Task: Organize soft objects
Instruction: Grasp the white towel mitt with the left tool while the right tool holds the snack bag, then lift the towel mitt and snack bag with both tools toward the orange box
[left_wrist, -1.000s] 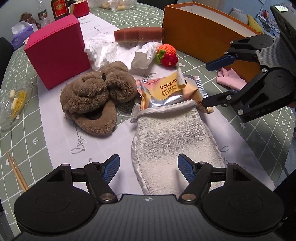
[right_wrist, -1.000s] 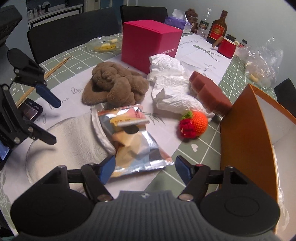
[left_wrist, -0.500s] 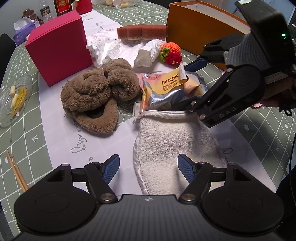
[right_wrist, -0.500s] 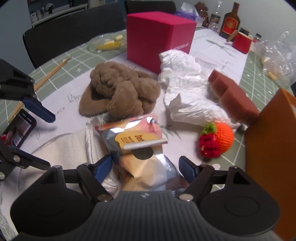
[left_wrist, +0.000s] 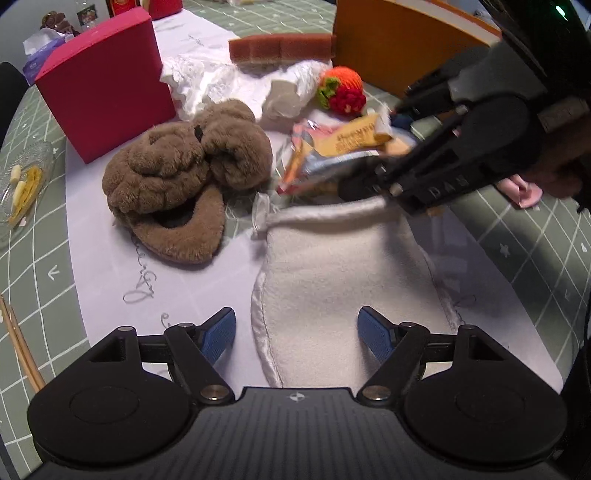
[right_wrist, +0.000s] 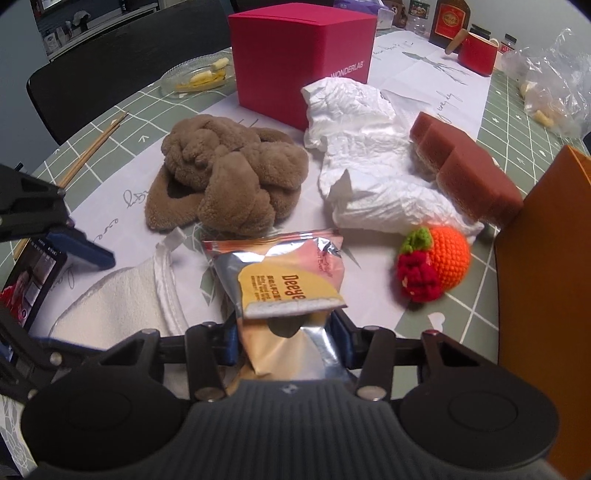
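Note:
A silver and yellow snack packet (right_wrist: 291, 280) lies across the top of a white cloth mitt (left_wrist: 343, 273). My right gripper (right_wrist: 284, 339) is closing on the packet, with a pad pressed to each side of it. In the left wrist view the packet (left_wrist: 332, 155) is tilted up off the mitt. My left gripper (left_wrist: 297, 332) hovers over the near end of the mitt, its jaws opening and gripping nothing. Brown plush slippers (left_wrist: 184, 177) lie left of the packet. A crocheted orange (right_wrist: 439, 262) and a brown sponge (right_wrist: 465, 166) sit to its right.
An open orange box (right_wrist: 546, 295) stands at the right and a red box (right_wrist: 299, 55) at the back. Crumpled white wrapping (right_wrist: 362, 129) lies between them. Chopsticks (left_wrist: 18, 350), a glass dish (left_wrist: 22, 181), a phone (right_wrist: 33, 280) and a pink cloth (left_wrist: 524, 190) lie around.
My right gripper came forward and down over the snack packet and closed onto it, tilting it up. My left gripper stayed over the mitt and spread slightly.

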